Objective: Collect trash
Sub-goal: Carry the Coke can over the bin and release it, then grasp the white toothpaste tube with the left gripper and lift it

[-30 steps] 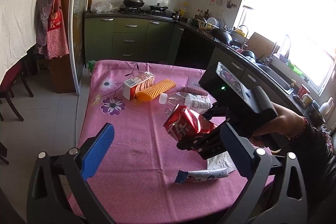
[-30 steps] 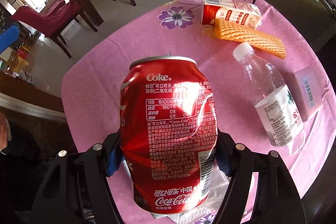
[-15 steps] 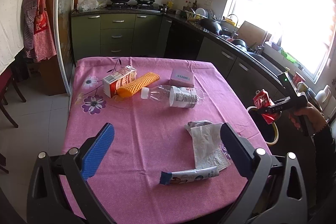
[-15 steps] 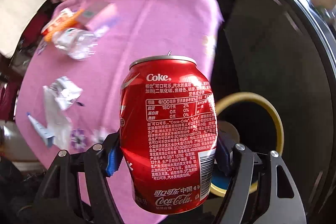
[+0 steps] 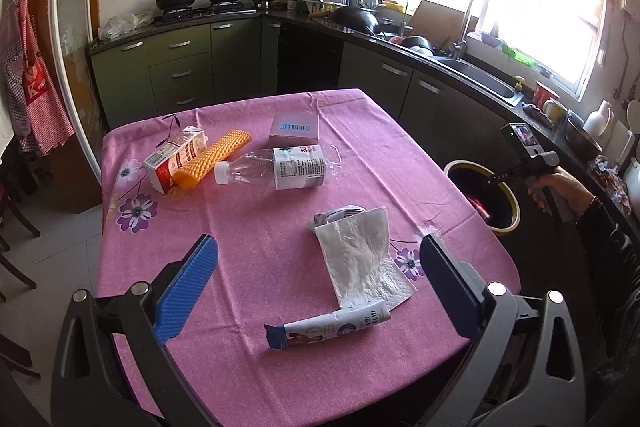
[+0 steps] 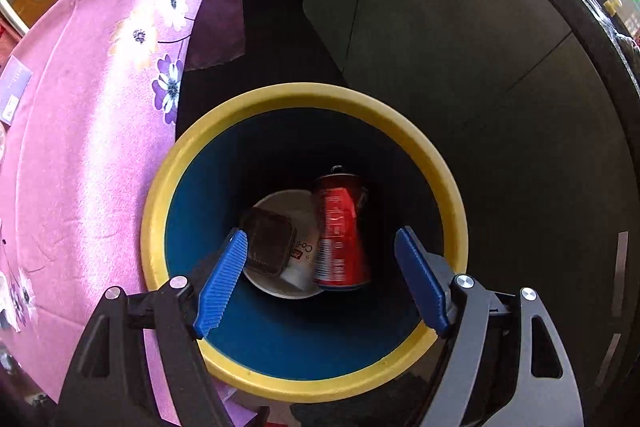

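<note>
Crushed cola can [image 6: 340, 231], light and dented, is seen inside yellow-rimmed bin [image 6: 304, 97], released below the spread, just-opened right gripper [image 6: 320, 283]; left gripper [image 5: 316, 279] is spread, empty.

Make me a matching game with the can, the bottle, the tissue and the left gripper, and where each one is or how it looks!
Things:
1. can
2. bottle
3. tissue
4. left gripper

Descriptions:
A. lying on its side on the pink cloth, next to an orange piece
B. open, nothing between its fingers
C. inside the yellow-rimmed bin
D. white, crumpled flat on the table, beside a tube

Pairs: 1-C, 2-A, 3-D, 4-B
</note>
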Demonstrator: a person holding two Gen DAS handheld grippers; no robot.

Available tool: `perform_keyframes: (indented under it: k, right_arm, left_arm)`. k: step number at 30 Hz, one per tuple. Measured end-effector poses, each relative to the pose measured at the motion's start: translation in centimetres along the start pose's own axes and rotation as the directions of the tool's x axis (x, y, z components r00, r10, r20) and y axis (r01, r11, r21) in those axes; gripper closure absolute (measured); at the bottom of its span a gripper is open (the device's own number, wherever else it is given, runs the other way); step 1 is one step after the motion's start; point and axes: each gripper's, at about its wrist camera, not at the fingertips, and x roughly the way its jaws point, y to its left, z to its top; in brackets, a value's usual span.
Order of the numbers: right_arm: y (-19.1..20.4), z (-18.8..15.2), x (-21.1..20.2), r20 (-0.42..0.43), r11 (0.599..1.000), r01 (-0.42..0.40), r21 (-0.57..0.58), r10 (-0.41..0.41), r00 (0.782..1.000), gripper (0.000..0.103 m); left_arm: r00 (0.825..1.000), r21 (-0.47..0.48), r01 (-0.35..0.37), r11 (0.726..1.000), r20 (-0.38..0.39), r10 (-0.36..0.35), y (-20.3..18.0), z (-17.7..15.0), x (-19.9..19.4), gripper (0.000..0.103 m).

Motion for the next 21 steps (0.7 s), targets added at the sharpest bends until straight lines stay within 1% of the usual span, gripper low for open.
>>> perform_keyframes:
  k: [3, 5, 6, 7, 9, 12, 14, 15, 17, 19, 21]
  right_arm:
    - [1.2, -1.1, -1.4, 0.026, 0.999, -0.02, -0.03, 0.021, 0.999, 0.027]
    - [1.9, -2.0, -2.7, 0.046, 0.998, -0.039, -0.043, 0.041, 0.998, 0.026]
    - [2.3, -2.4, -3.2, 0.055, 0.998, -0.046, -0.052, 0.049, 0.997, 0.026]
    - [3.2, -2.7, -3.6, 0.061, 0.997, -0.052, -0.061, 0.056, 0.997, 0.025]
    - [4.2, -3.1, -4.3, 0.07, 0.995, -0.061, -0.081, 0.066, 0.995, 0.023]
    - [5.5, -3.6, -4.8, 0.066, 0.992, -0.065, -0.111, 0.073, 0.995, 0.023]
    - [6.4, -4.1, -5.3, 0.064, 0.988, -0.065, -0.137, 0.075, 0.995, 0.023]
    - [6.8, -4.2, -5.5, 0.062, 0.987, -0.067, -0.148, 0.076, 0.995, 0.023]
    - [7.8, -4.2, -5.3, 0.06, 0.983, -0.073, -0.168, 0.084, 0.995, 0.023]
    - [8.6, -4.3, -5.6, 0.059, 0.98, -0.078, -0.185, 0.09, 0.994, 0.023]
    - [9.2, -4.1, -5.1, 0.056, 0.976, -0.085, -0.199, 0.098, 0.994, 0.023]
  left_arm:
    - [0.998, 0.067, 0.062, 0.996, -0.027, -0.06, -0.7, -0.5, 1.0, 0.007]
    - [0.993, 0.137, 0.11, 0.984, -0.059, -0.103, -1.2, -1.0, 1.9, 0.007]
    - [0.99, 0.189, 0.133, 0.973, -0.076, -0.121, -1.6, -1.3, 2.4, 0.007]
    - [0.987, 0.242, 0.153, 0.958, -0.09, -0.135, -2.1, -1.7, 2.8, 0.007]
    - [0.979, 0.351, 0.2, 0.915, -0.118, -0.169, -2.7, -2.5, 3.7, 0.007]
    - [0.962, 0.457, 0.268, 0.848, -0.181, -0.206, -3.2, -3.5, 5.2, 0.007]
    - [0.941, 0.488, 0.33, 0.808, -0.242, -0.238, -3.1, -4.0, 6.4, 0.007]
    - [0.925, 0.492, 0.368, 0.789, -0.28, -0.257, -2.9, -4.3, 7.0, 0.007]
    - [0.887, 0.485, 0.438, 0.757, -0.373, -0.274, -2.7, -5.0, 8.2, 0.007]
    - [0.848, 0.476, 0.494, 0.728, -0.449, -0.282, -2.5, -5.6, 9.2, 0.007]
    - [0.829, 0.491, 0.517, 0.701, -0.492, -0.266, -2.5, -6.4, 10.0, 0.007]
